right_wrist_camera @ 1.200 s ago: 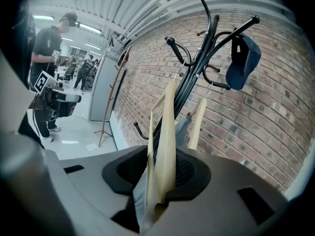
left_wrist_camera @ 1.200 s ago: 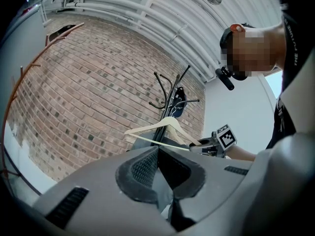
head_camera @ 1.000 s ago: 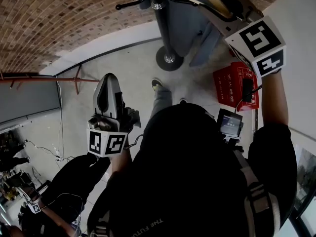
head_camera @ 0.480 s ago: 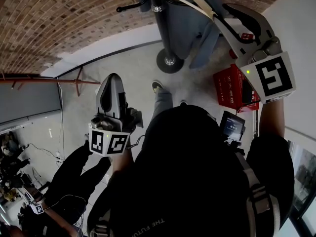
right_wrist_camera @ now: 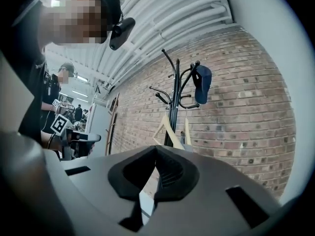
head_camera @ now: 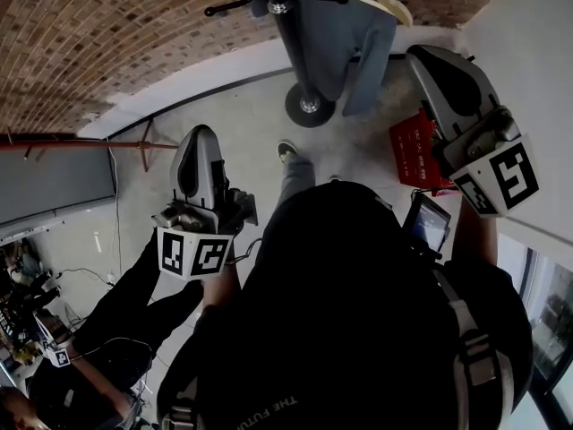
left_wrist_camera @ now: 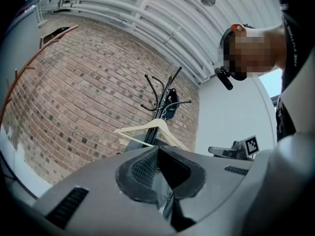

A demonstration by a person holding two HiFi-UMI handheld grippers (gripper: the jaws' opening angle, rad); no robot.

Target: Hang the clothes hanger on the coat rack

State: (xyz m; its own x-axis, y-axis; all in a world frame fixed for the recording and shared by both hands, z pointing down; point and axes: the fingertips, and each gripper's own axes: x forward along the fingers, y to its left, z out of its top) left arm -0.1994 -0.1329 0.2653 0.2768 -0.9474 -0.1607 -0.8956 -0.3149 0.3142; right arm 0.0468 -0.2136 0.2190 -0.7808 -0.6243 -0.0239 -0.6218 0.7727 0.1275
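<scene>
Withdrawal looks like the step in hand, since the wooden clothes hanger (left_wrist_camera: 158,124) hangs from the coat rack (right_wrist_camera: 172,107) in front of the brick wall (left_wrist_camera: 74,97) and neither gripper touches it. In the left gripper view it sits level against the black pole, below the upper hooks. The head view shows its pale arm over a grey garment (head_camera: 345,52) on the same rack.

The right gripper (head_camera: 431,63) is raised near the rack, with its fingers together and nothing between them. The left gripper (head_camera: 199,146) is held lower and well apart from the rack, its fingers likewise together and empty.

To finish well, the person would likely draw the right gripper back along its own line. A sideways sweep could catch the hanger's near arm and set it swinging or lift its hook off the peg. A look at the hook would be worthwhile: the frames are too small to show how deeply it sits, so a shallow seat cannot be ruled out. If it tilts, a light nudge under the low end should level it. The red crate (head_camera: 414,150) on the floor below the right arm is worth avoiding when the arm is lowered.
</scene>
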